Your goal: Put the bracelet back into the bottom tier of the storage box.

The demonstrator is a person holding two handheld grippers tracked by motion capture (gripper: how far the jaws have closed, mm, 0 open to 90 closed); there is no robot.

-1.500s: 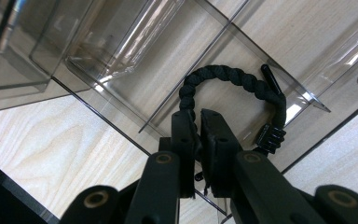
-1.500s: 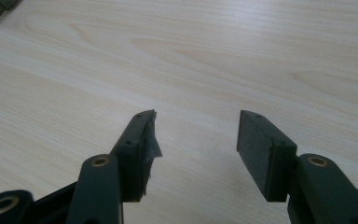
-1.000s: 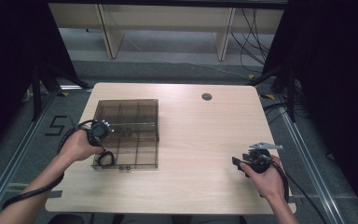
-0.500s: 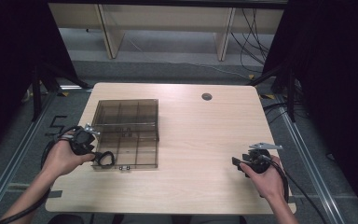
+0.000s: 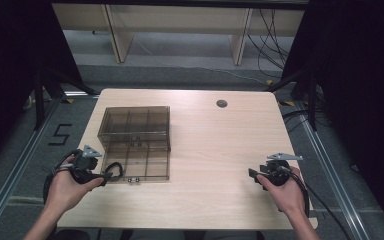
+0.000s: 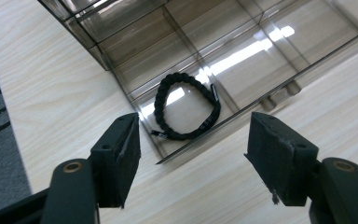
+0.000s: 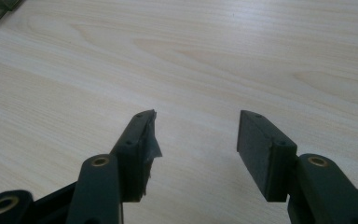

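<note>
Bracelet (image 6: 186,106) in organizer box's (image 5: 135,142) corner compartment, left gripper (image 6: 193,149) jaws just opened, empty, right gripper (image 7: 193,149) open.

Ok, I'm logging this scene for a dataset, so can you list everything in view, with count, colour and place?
table: one, light wood, centre of the high view, on a grey floor.
organiser box: one, clear smoky plastic with compartments, lid open, left part of the table.
bracelet: one, black braided cord, lying in the box's near corner compartment.
cable hole: one, dark round, far side of the table.
floor mark "5": one, black, left of the table.
shelving: pale wood, behind the table.
left gripper: one, black, jaws just been opening, nothing between them, just short of the box.
right gripper: one, black, open, over bare tabletop at the near right.
</note>
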